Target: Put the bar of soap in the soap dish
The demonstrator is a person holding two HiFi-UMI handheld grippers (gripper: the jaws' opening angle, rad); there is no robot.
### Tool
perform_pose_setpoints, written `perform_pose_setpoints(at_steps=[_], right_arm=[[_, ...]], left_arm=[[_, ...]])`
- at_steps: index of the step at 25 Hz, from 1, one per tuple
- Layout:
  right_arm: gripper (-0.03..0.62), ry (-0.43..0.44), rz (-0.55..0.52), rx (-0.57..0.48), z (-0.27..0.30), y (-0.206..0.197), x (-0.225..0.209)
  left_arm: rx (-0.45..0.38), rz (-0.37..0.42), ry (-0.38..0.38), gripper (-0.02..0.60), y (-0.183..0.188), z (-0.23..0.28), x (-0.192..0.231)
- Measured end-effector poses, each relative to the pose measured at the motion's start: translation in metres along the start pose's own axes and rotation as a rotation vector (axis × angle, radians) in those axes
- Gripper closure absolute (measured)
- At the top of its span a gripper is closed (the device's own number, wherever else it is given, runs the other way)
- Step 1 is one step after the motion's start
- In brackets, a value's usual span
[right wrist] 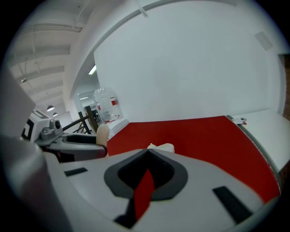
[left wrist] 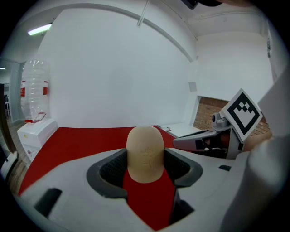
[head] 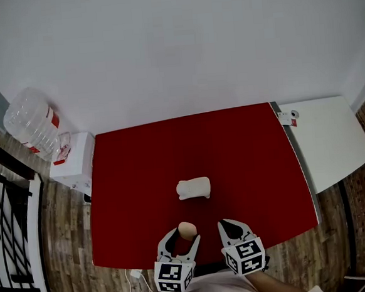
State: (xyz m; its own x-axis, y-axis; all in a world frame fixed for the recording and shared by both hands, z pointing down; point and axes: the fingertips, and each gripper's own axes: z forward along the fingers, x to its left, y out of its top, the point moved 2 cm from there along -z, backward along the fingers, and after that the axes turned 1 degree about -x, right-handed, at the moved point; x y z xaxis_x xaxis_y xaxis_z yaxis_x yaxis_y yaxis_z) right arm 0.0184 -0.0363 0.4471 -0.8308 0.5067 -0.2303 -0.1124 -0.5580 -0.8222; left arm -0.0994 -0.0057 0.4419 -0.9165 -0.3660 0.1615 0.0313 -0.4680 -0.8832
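A beige oval bar of soap stands upright between the jaws of my left gripper, which is shut on it near the front edge of the red table. In the left gripper view the soap fills the gap between the dark pads. A white soap dish sits on the table just beyond the soap, nothing in it. My right gripper hovers beside the left one, shut on nothing. The right gripper view shows the dish past its jaw tips and the held soap at the left.
A white box carrying a large clear water bottle stands left of the table. A white tabletop adjoins on the right. A black railing runs along the far left over wooden floor.
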Motion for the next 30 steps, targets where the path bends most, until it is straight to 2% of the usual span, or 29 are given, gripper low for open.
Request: perform_pose_setpoints(at_steps=[6, 12, 15, 18, 22, 27, 30], right_arm=[[0.591, -0.023, 0.017, 0.006, 0.028, 0.006, -0.016], [0.591, -0.043, 0.029, 0.001, 0.057, 0.013, -0.029], [0.591, -0.043, 0.039, 0.005, 0.069, 0.012, -0.031], [0.591, -0.047, 0.048, 0.002, 0.077, 0.009, -0.036], [0.591, -0.048, 0.061, 0.012, 0.089, 0.002, -0.042], [0.591, -0.043, 0.064, 0.029, 0.100, -0.006, -0.041], [0.591, -0.048, 0.074, 0.030, 0.102, -0.010, -0.044]], left_arm=[[0.028, -0.011, -0.023, 0.321, -0.006, 0.026, 0.015], [0.028, 0.016, -0.026, 0.321, -0.001, 0.054, 0.040], [0.035, 0.054, -0.040, 0.321, -0.002, 0.064, 0.049], [0.047, 0.122, -0.090, 0.321, -0.004, 0.077, 0.053], [0.062, 0.260, -0.161, 0.321, -0.001, 0.093, 0.060], [0.109, 0.412, -0.297, 0.321, -0.006, 0.111, 0.070], [0.155, 0.550, -0.407, 0.321, -0.009, 0.127, 0.074]])
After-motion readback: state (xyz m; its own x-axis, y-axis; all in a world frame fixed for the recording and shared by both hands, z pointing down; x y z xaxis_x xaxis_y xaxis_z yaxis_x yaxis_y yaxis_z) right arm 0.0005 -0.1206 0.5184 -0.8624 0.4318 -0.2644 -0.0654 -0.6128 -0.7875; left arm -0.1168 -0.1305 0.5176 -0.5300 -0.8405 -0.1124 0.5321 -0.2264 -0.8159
